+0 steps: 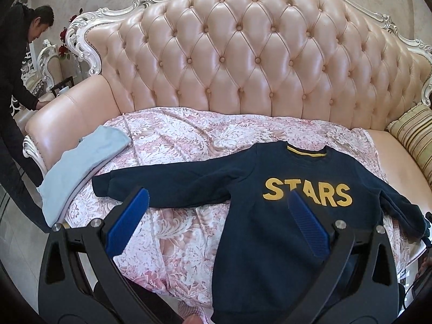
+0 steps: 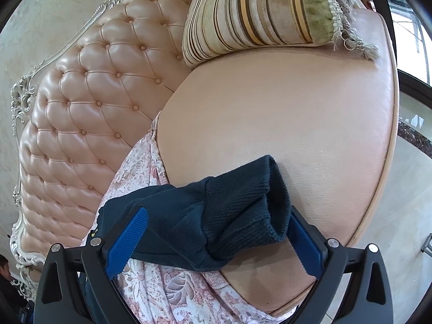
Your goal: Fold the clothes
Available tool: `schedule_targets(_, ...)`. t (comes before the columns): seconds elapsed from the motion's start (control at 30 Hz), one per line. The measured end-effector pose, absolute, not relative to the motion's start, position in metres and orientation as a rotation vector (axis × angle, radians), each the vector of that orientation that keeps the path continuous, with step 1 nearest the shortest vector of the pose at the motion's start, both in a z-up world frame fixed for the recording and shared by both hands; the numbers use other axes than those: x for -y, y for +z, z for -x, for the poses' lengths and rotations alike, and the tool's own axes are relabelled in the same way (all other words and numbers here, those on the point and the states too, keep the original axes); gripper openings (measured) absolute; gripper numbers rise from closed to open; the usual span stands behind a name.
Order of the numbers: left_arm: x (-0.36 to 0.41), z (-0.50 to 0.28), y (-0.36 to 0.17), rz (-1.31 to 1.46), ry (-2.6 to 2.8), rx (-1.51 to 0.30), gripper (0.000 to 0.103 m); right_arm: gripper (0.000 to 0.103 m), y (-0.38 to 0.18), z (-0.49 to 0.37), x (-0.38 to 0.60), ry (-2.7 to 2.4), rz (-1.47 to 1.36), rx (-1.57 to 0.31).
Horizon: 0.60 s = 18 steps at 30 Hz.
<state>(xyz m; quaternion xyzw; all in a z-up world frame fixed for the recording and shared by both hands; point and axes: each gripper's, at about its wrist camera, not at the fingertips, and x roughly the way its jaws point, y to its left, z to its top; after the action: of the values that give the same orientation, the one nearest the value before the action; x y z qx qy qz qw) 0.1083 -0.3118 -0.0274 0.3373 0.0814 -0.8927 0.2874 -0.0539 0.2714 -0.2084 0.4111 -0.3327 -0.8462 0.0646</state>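
A pink tufted leather sofa (image 1: 243, 54) with a carved white frame fills the scene, and a pink floral cloth (image 1: 175, 140) is spread over its seat as the folding surface. On that cloth a navy sweatshirt (image 1: 270, 229) lettered STARS is laid face up, collar toward the backrest, both sleeves stretched out sideways and nothing yet folded.

The right sleeve cuff (image 2: 243, 202) has run off the cloth onto bare leather near the seat's right edge. It lies between the spread jaws of the right gripper (image 2: 213, 239), whose blue pads stand on either side of it without being seen to press. The left gripper (image 1: 216, 224) is likewise held wide open above the sweatshirt's left side, with nothing pinched.

Several slips may be expected from here. If only the ribbed edge is caught, the cuff could be pulled free as the sleeve is carried across. The floral cloth could be pinched along with the sleeve and dragged into wrinkles. With the body unpinned, the whole garment might be slid sideways on the cloth.

A folded light-blue garment (image 1: 81, 167) rests on the left armrest, and a striped cushion (image 2: 256, 13) stands at the far right. A person in dark clothing (image 1: 21, 54) is bent over beyond the left end of the sofa.
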Motion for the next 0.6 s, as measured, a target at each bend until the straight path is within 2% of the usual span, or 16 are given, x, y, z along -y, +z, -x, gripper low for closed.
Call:
schedule_targets(0.23,0.311,-0.108,-0.029,-0.906,-2.388,-0.215,0.103,0.098,-0.209,0.052,-0.274,-2.561,-1.211,1.035)
schedule_targets(0.3,0.311,-0.108,-0.029,-0.908,-2.390,-0.217,0.103,0.085,-0.210,0.049,-0.277,-2.591,-1.197,1.042)
schedule_targets(0.37,0.310,-0.108,-0.030,-0.908,-2.391,-0.212,0.103,0.053,-0.213,0.047,-0.283,-2.608,-1.190,1.064)
schedule_targets(0.43,0.309,-0.108,-0.030,-0.909,-2.391,-0.209,0.103,0.040,-0.217,0.046,-0.291,-2.608,-1.187,1.100)
schedule_targets(0.6,0.306,-0.106,-0.032,-0.918,-2.393,-0.206,0.103,0.033,-0.219,0.047,-0.297,-2.584,-1.171,1.113)
